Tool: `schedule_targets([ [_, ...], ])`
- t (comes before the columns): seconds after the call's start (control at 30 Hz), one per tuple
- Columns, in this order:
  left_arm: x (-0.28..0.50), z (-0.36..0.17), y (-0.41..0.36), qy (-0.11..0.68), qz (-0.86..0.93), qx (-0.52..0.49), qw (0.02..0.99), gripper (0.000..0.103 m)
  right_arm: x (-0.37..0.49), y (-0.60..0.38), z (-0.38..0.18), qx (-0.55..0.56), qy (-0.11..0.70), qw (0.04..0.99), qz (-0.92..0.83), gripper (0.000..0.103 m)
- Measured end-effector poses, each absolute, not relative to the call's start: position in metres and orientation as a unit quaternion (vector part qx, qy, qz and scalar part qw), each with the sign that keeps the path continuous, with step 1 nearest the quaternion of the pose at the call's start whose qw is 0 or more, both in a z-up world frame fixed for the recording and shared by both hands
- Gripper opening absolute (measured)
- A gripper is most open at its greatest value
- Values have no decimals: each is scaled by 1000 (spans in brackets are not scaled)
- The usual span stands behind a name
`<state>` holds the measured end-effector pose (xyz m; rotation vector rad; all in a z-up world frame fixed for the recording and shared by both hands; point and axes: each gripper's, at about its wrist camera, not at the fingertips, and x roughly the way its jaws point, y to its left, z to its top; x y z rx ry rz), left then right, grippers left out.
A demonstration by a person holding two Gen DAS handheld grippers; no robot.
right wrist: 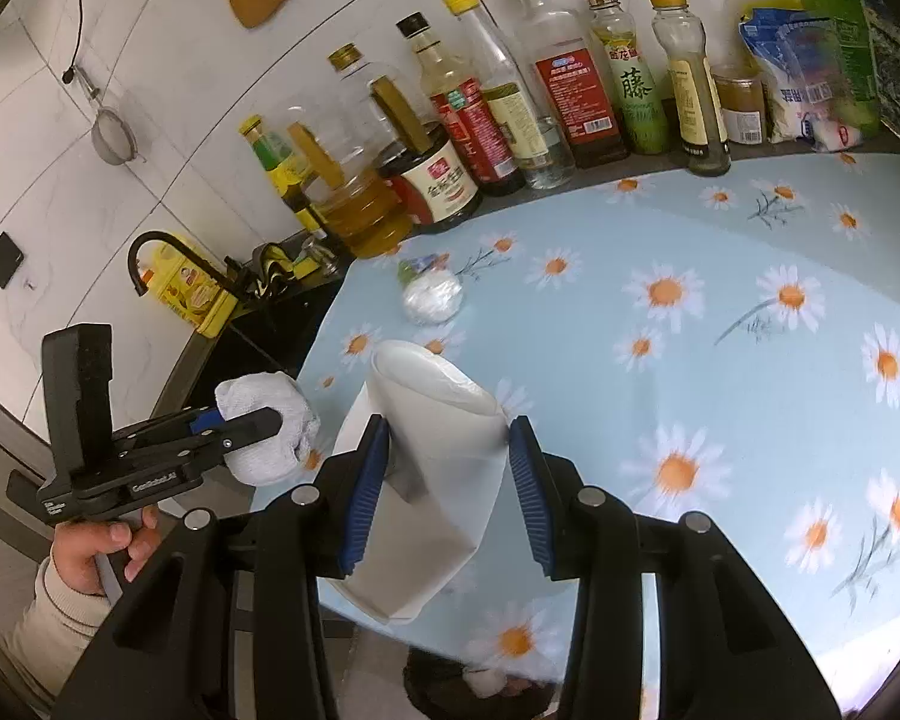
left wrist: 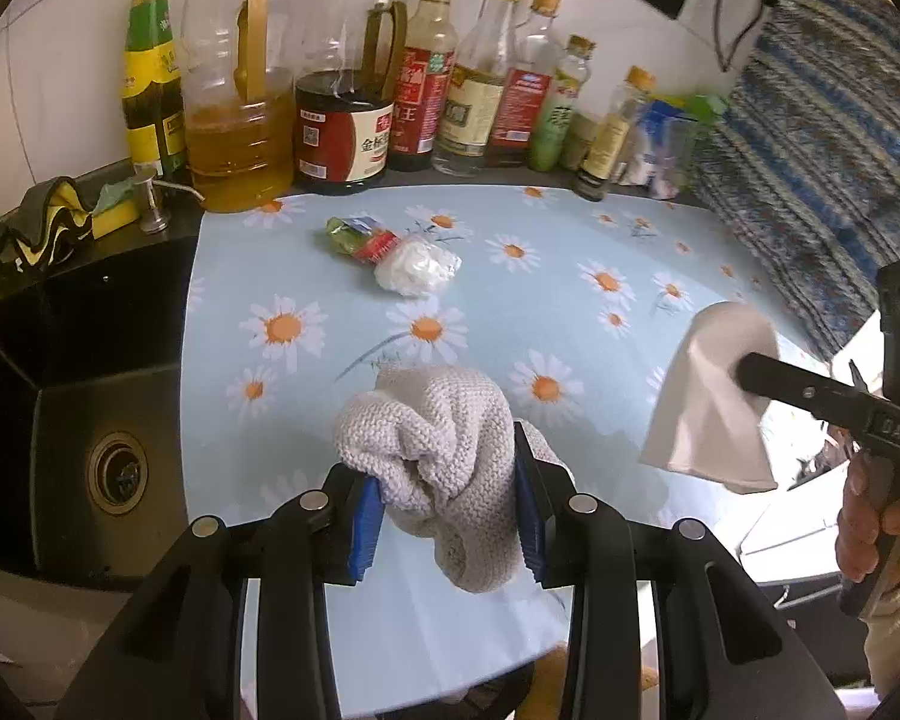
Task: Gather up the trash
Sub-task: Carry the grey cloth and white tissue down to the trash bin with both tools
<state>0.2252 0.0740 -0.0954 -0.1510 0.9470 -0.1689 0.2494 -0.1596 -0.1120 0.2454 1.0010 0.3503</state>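
My left gripper [left wrist: 450, 480] is shut on a bunched grey-white knitted cloth [left wrist: 438, 438], held above the daisy-print tabletop [left wrist: 570, 276]. The right wrist view shows the same left gripper [right wrist: 270, 429] and the cloth [right wrist: 252, 396] at the left. My right gripper [right wrist: 444, 462] is shut on a squashed white paper cup [right wrist: 432, 414]. In the left wrist view the right gripper [left wrist: 744, 375] and the cup [left wrist: 708, 408] hang at the right. A green-and-red wrapper [left wrist: 354, 237] and a white crumpled ball [left wrist: 417, 267] lie on the table near the bottles; the wrapper [right wrist: 420, 267] and ball [right wrist: 432, 297] also show in the right wrist view.
Oil and sauce bottles [left wrist: 342, 120] line the back wall. A black sink with its drain [left wrist: 114, 468], a sponge [left wrist: 114, 213] and a black faucet [right wrist: 150, 246] are left of the table. Something dark holding white bits [right wrist: 480, 681] sits below the table's near edge.
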Motion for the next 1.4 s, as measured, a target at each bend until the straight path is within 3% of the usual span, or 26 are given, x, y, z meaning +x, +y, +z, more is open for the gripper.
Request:
schedule_targets([
  [0.63, 122, -94, 83, 450, -154, -75, 876, 35, 130, -103, -112, 126, 480, 861, 116, 42],
  [1.4, 68, -144, 58, 503, -119, -101, 850, 35, 91, -107, -156, 122, 533, 823, 151, 42],
])
